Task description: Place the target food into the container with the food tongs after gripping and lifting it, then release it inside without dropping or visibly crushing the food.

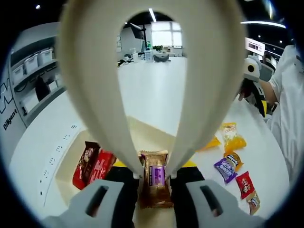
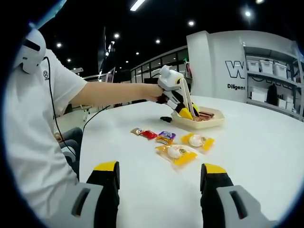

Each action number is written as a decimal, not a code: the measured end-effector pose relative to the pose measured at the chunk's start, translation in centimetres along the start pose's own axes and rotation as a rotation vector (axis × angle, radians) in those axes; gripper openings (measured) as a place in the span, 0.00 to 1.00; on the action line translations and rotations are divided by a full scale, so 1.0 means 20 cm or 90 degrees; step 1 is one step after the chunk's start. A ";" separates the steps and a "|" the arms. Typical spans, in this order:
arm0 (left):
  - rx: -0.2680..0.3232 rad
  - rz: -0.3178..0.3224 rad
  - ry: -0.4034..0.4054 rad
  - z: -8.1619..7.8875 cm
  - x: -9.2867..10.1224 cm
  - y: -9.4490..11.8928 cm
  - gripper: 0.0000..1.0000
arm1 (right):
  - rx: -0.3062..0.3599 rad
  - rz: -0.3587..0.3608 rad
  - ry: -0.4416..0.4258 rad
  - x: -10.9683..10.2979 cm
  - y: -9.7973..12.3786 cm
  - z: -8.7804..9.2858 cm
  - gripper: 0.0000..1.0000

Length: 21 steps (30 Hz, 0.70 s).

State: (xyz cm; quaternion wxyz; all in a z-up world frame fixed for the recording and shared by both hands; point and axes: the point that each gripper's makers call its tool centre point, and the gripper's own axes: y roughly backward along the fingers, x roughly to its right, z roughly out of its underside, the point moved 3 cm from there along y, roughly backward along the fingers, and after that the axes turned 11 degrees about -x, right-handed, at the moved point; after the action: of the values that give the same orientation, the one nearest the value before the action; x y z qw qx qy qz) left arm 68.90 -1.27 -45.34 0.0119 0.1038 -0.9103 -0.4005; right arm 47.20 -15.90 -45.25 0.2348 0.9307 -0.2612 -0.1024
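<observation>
Tongs (image 1: 153,118) pinch brown snack pkt (image 1: 156,183) — prob. touching tray (image 1: 66,164) floor, right gripper (image 2: 159,183) apart over bare table (image 2: 256,156)

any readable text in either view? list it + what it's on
"W": large letter on the grey wall panel, cut off at the panel's edge.
"Diligent": small print low on that panel; also reads along the wall in the left gripper view.
Snack wrappers on the table and in the tray: printing too small or blurred to read.
Purple label on the brown packet held in the tongs: unreadable.
</observation>
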 end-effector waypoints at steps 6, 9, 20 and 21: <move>-0.002 0.002 0.004 0.00 0.00 0.01 0.25 | 0.001 0.000 0.002 0.00 0.00 -0.01 0.68; -0.003 0.002 0.003 0.01 0.00 0.01 0.24 | 0.002 -0.001 0.003 0.00 0.00 -0.01 0.68; -0.014 0.007 -0.029 0.01 0.01 0.01 0.23 | 0.002 0.001 0.004 -0.01 0.00 -0.01 0.68; -0.014 0.008 -0.031 0.01 0.01 0.01 0.23 | 0.002 0.000 0.004 -0.01 0.00 -0.01 0.68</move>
State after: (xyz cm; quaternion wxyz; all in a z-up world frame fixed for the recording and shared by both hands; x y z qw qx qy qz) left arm 68.63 -0.97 -45.35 -0.0065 0.0878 -0.9064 -0.4132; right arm 47.10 -15.79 -45.03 0.2345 0.9312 -0.2609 -0.0992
